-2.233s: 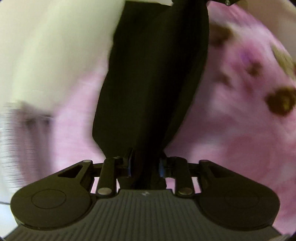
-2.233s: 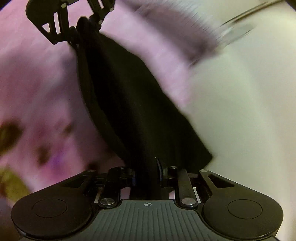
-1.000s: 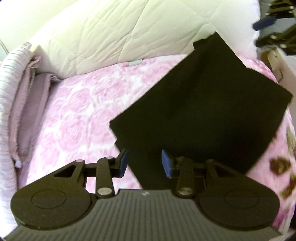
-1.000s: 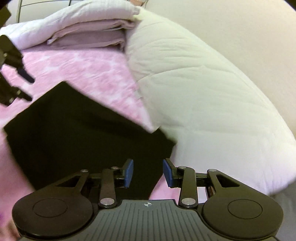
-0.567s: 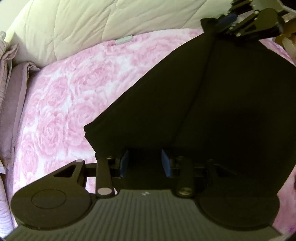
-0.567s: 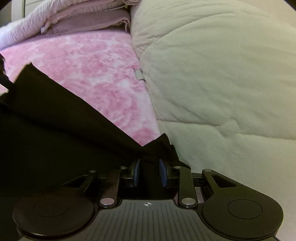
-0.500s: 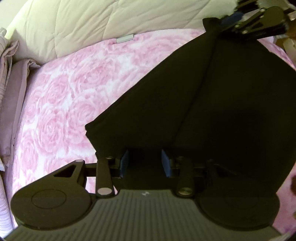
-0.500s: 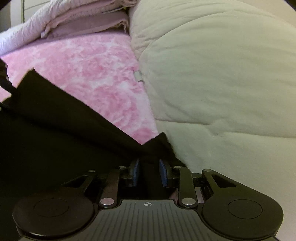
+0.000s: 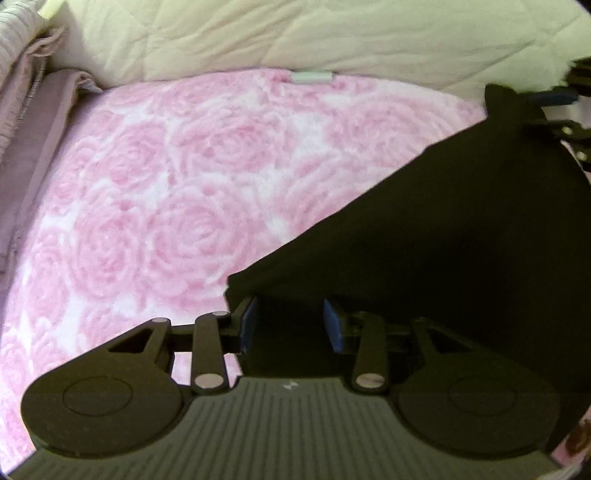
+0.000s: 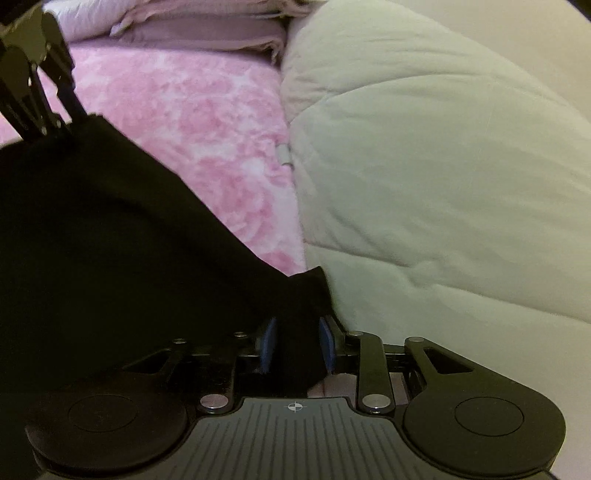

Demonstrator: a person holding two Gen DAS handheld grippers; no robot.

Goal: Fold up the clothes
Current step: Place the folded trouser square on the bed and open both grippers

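A black cloth [image 9: 461, 236] is stretched between two handheld grippers above a bed covered by a pink rose blanket [image 9: 177, 177].

In the left wrist view, the left gripper [image 9: 290, 323] sits at 6 o'clock. Its blue pads stand fairly wide apart, with a corner of the cloth lying between them. The cloth is dark and the corner sits in shadow, so I cannot tell whether the pads actually pinch it or only straddle it. From there the cloth rises towards 2 o'clock, where the other tool holds its far corner.

In the right wrist view, the right gripper [image 10: 297, 343] is at 6 o'clock. Its pads are drawn close together on a bunched corner of the cloth. The cloth runs off towards 10 o'clock, where the left tool meets it. A cream quilt [image 10: 424, 166] fills the view from 12 to 4 o'clock. Folded lilac bedding [image 10: 207, 33] lies at 12 o'clock.

As a judgement of progress: the cloth hangs as a taut sheet with one straight upper edge, raised at both corners and not laid flat. How many layers it has is not clear. No finished, folded garment shows anywhere on the blanket, so the folding looks unfinished.
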